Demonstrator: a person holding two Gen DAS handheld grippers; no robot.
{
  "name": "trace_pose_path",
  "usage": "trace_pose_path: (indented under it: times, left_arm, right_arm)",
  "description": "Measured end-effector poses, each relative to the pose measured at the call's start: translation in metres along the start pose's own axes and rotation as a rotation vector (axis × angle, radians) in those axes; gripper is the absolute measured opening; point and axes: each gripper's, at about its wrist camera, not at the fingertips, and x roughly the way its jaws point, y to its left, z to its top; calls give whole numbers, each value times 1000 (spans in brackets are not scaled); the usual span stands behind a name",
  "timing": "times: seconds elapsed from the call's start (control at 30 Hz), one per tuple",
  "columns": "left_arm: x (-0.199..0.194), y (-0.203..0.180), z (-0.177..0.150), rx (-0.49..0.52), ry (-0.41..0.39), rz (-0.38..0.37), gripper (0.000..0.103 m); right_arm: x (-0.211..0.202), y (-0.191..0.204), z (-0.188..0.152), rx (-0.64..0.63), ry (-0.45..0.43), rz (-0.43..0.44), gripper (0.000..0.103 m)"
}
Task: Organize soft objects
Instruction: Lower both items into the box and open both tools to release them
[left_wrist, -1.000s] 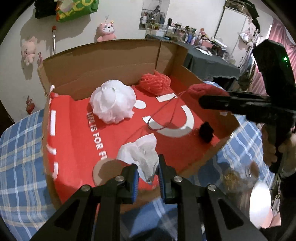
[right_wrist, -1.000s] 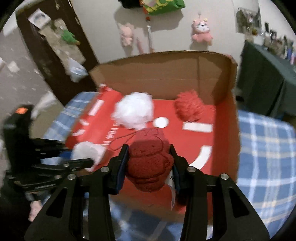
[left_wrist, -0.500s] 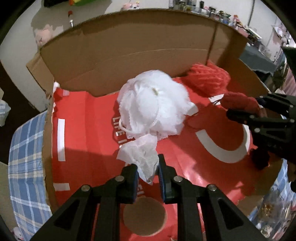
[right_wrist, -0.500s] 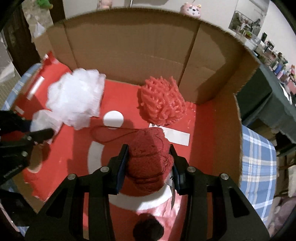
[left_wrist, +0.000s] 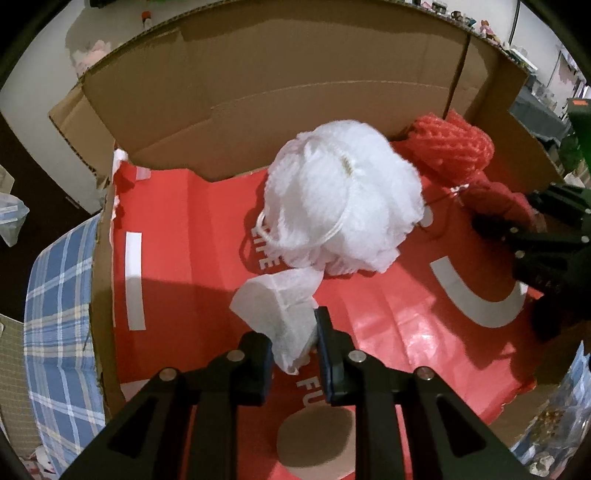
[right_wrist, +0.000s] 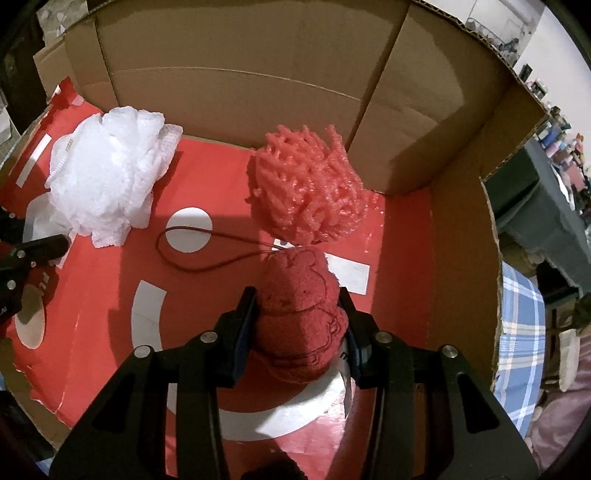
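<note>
My left gripper (left_wrist: 293, 334) is shut on a white crumpled cloth (left_wrist: 280, 314) and holds it low inside the cardboard box (left_wrist: 295, 92), just in front of a white mesh pouf (left_wrist: 343, 199). My right gripper (right_wrist: 297, 325) is shut on a dark red plush towel (right_wrist: 299, 314) with a dangling cord loop (right_wrist: 192, 254), held over the box's red floor (right_wrist: 110, 295) in front of a red mesh pouf (right_wrist: 310, 192). The white pouf also shows in the right wrist view (right_wrist: 107, 173), and the red pouf in the left wrist view (left_wrist: 454, 147).
The box stands on a blue plaid cloth (left_wrist: 59, 295). Its tall cardboard walls (right_wrist: 258, 74) close the back and right sides. A small dark object (right_wrist: 273, 470) lies at the box's near edge. A cluttered dark table (right_wrist: 535, 206) stands to the right.
Both grippers have moved forward and down into the box, closer to the poufs. Each keeps its hold on its cloth. The left jaws look slightly wider around the white cloth.
</note>
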Motion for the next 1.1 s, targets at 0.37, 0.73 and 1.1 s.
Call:
trace_pose_path:
  times: [0.37,0.73,1.1]
  left_arm:
    - [-5,9,1,-27,-10,19,56]
    - [-72,-1,-27,-42,-139,-5,79]
    - [-181,-18,-78,-58,-365,-63,100]
  right_arm:
    - [-7,2,-4,-20,-2,-30,57]
    - [-73,5,-24,-5,-109,9,66]
    - [-204,16,-59,22,-314,56,74]
